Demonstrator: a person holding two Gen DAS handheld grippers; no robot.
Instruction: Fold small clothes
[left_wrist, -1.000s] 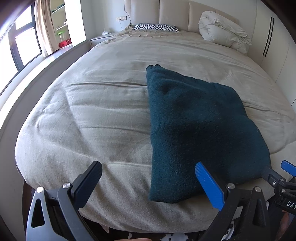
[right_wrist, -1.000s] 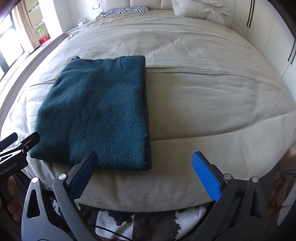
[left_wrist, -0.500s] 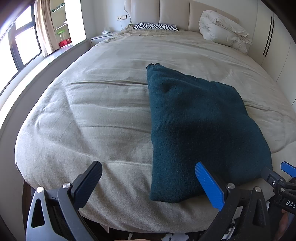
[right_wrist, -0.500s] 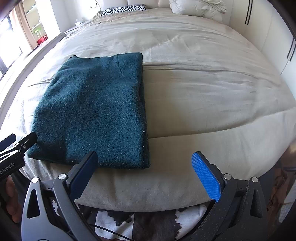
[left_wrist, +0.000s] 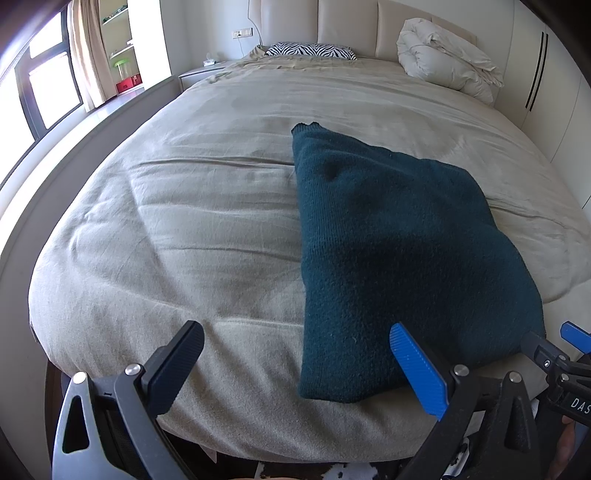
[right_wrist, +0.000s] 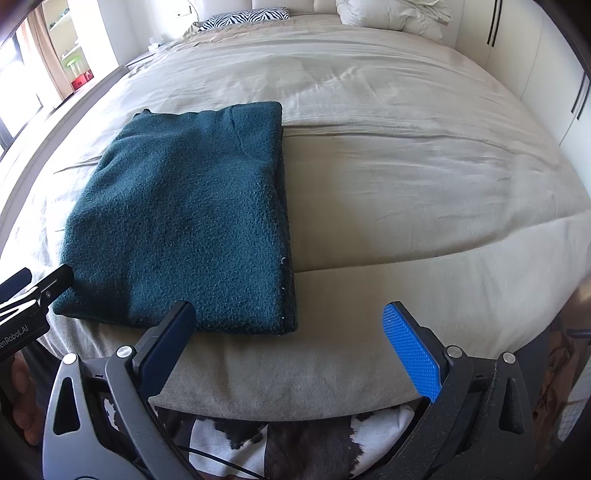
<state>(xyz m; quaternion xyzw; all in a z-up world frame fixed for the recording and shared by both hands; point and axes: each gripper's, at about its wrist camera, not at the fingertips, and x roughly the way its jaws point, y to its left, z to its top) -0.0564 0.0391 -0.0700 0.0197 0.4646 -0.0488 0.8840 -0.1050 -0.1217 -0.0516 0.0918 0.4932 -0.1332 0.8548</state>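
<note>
— Teal knit, that's what the sweater (left_wrist: 399, 258) is, and it lies flat near the foot of the bed (left_wrist: 184, 221), already doubled into a tidy oblong with its near edge close to the mattress edge.

— Are the tools on it?

— No. The left hand-held gripper (left_wrist: 295, 365) hangs just short of the near edge with its fingers spread wide and nothing between them. The right hand-held gripper (right_wrist: 291, 343) is the same: fingers wide apart, empty, hovering over the bedcover beside the sweater's right-hand corner.

— So which step is this?

— I'd say between folds. The long fold looks done; the right side shows stacked layers lined up along one edge. What seems left is one more fold, near end over far end, to make it compact. Or it may be finished; I can't tell.

— What would the next move need?

— Each tool would have to come down on a near corner and pinch through all the layers at once, then both lift together and carry the edge towards the pillow (left_wrist: 310, 50) end evenly. Thick knit is springy, so a shallow bite could catch only the top layer and spoil the stack.
</note>
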